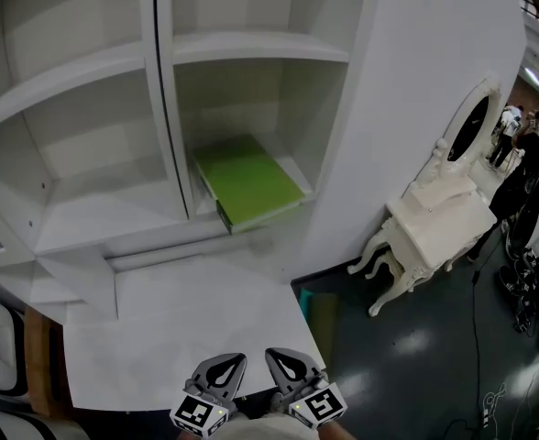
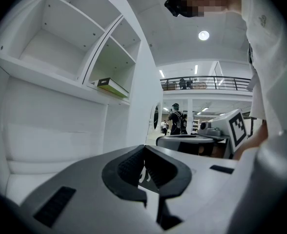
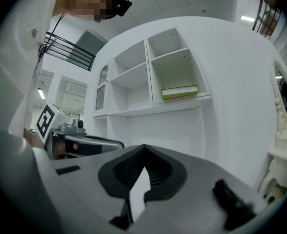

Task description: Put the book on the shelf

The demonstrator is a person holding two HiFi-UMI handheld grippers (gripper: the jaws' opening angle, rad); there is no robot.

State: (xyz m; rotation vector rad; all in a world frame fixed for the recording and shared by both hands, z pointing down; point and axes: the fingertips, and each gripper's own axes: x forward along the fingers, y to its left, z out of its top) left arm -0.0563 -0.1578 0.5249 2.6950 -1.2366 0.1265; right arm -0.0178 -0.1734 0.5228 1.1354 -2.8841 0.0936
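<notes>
**Green book flat in the lower right compartment, both grippers shut and held low**

The white shelf unit is split into open compartments by a vertical divider. The green book lies flat on the floor of the lower right compartment. It sits slightly askew, and its near end reaches the compartment's front edge. In the right gripper view the book shows as a thin green slab against the bottom of that compartment. In the left gripper view it is seen edge-on in the same place.

Below the shelf unit a white worktop juts out toward the person. The left gripper and the right gripper sit side by side at its near edge, well apart from the book. The left gripper's jaws are pressed together at the tips with nothing between them. The right gripper's jaws are likewise closed on nothing.

To the right of the unit, on the dark floor, stands a white vanity table with an oval mirror. People stand beyond it.
</notes>
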